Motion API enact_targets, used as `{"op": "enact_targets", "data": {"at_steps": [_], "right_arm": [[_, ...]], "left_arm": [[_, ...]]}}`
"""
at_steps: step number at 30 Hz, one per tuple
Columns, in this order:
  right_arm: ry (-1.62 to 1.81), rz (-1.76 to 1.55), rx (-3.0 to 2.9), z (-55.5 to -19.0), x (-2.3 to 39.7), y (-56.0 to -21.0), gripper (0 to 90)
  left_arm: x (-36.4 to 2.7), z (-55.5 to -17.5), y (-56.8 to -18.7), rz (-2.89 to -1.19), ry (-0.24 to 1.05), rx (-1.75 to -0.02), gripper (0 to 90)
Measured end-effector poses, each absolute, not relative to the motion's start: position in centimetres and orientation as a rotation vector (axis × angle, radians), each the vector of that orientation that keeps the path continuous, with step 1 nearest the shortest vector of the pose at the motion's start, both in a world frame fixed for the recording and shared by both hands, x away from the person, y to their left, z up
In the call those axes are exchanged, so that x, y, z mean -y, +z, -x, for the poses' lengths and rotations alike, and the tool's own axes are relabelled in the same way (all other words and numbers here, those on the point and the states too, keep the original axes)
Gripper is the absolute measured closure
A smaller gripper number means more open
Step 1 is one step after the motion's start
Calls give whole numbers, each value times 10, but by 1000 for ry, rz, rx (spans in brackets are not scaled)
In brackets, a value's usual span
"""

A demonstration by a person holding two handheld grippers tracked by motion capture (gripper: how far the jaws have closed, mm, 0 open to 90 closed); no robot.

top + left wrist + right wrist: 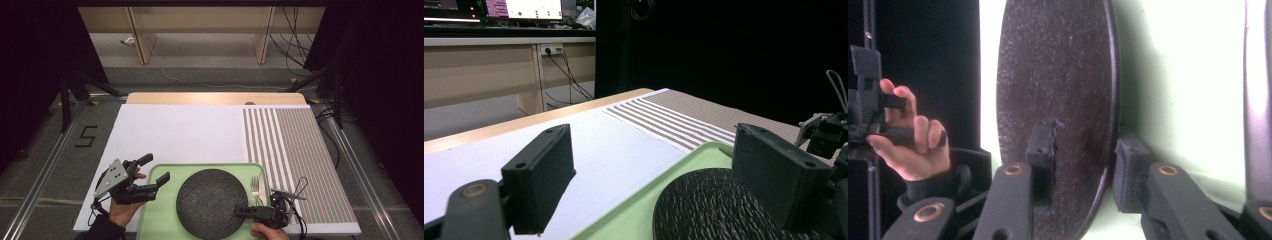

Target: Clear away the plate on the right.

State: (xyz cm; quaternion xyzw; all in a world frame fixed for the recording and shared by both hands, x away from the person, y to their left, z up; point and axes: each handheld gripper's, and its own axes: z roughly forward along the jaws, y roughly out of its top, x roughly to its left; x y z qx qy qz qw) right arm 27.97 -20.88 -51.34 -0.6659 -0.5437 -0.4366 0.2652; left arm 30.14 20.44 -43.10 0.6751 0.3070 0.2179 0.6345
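A silver fork [256,189] lies on the green tray [159,214] just beyond the right gripper [242,212], its long axis running away from the person with the tines at the far end, close beside the dark round plate [210,202]. The right gripper's jaws straddle the plate's near right rim, one above and one below, though contact is unclear. The left gripper [156,171], jaws wide and empty, hovers at the tray's left edge over the white table top [175,132], whose striped mat [295,150] lies beyond the right gripper; a wooden bench [200,25] and floor cables [295,45] lie farther off.

Left hand-held gripper [153,173] gapes wide; right hand-held gripper [242,212] straddles, jaws parted.
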Motion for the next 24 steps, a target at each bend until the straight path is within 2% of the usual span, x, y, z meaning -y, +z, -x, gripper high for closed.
{"op": "enact_targets", "data": {"at_steps": [7, 11, 24], "right_arm": [[-1203, 1833, 1558, -279, 212, -502, 524], [-1244, 1854, 1653, -280, 216, -491, 478], [-1310, 1847, 1709, -284, 223, -481, 410]], "left_arm": [[-205, -300, -431, -1542, 499, -703, 167], [-205, -300, -431, -1542, 500, -705, 167], [-205, -300, -431, -1545, 502, -704, 167]]}}
